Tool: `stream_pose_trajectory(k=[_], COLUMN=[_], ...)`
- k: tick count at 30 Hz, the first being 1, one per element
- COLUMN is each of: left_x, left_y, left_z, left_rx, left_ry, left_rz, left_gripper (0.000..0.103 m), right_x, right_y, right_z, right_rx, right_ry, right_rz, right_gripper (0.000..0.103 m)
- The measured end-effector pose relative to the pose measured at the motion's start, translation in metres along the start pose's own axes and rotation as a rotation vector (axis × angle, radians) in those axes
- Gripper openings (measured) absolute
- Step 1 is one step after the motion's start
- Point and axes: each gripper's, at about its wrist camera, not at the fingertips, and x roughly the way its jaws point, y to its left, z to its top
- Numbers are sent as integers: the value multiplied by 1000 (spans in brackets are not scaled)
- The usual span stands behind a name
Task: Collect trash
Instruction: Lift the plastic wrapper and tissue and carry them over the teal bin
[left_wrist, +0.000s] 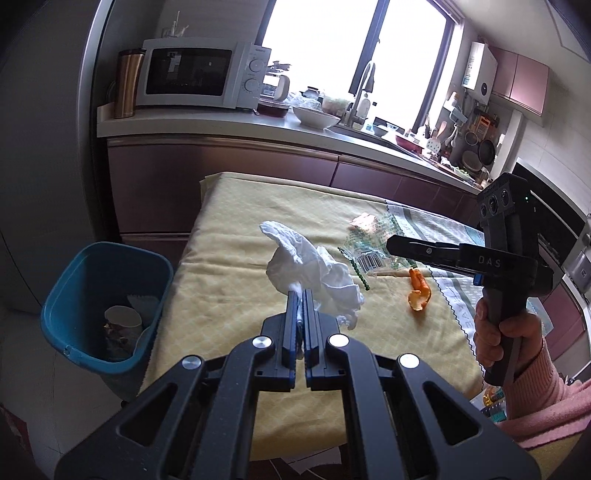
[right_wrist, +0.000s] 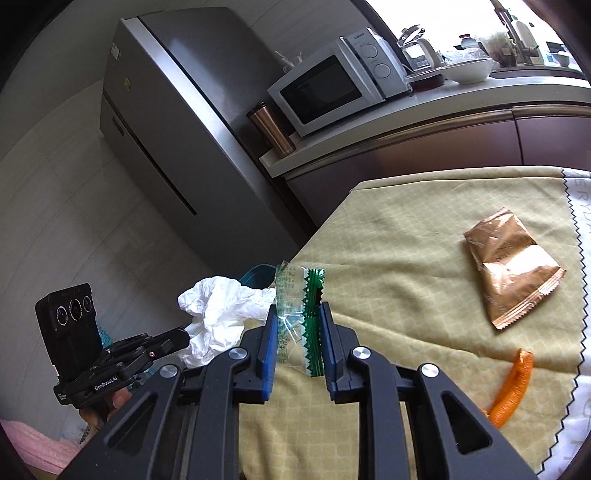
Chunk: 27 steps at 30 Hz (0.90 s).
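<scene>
- While both loads hang above the table (left_wrist: 236, 206), the step in hand looks like carrying them to the bin (left_wrist: 107, 302), which stands on the floor off the table's left edge.
- Left gripper (left_wrist: 300, 295): jaws pressed together, pinching a crumpled white tissue (left_wrist: 314, 269) above the table's left half.
- Right gripper (right_wrist: 298, 314): jaws partly spread, pinching a clear green-edged wrapper (right_wrist: 299, 306) held off the cloth, near the left edge.
- To do it well, I judge each load should be brought right over the bin's mouth before the jaws part; tissue and film are light and may drift or cling to the pads.
- Going one after the other would keep the two grippers from colliding at the bin.
- Count of loose trash on the table: one bronze foil packet (right_wrist: 511, 273), towards the far side, and one orange peel (right_wrist: 511, 387), nearer the person.
- Held: one tissue, one wrapper.
- One bin, already holding a paper cup (left_wrist: 123, 319) and other scraps.
</scene>
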Motion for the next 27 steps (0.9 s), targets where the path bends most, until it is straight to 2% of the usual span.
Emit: stream_pose_trajectory(k=[12,27], left_x=[-26,-40], left_y=[36,79], left_z=[1,2], left_rx=[-58,-120], left_ry=[-46,-71], left_rz=[82,188], left_gripper=[3,3], right_x=[54,115], right_y=[31,68], right_z=[14,26], right_rx=[-65,-110], right_ry=[76,153], right_rz=[90,149], right_gripper=[20,20])
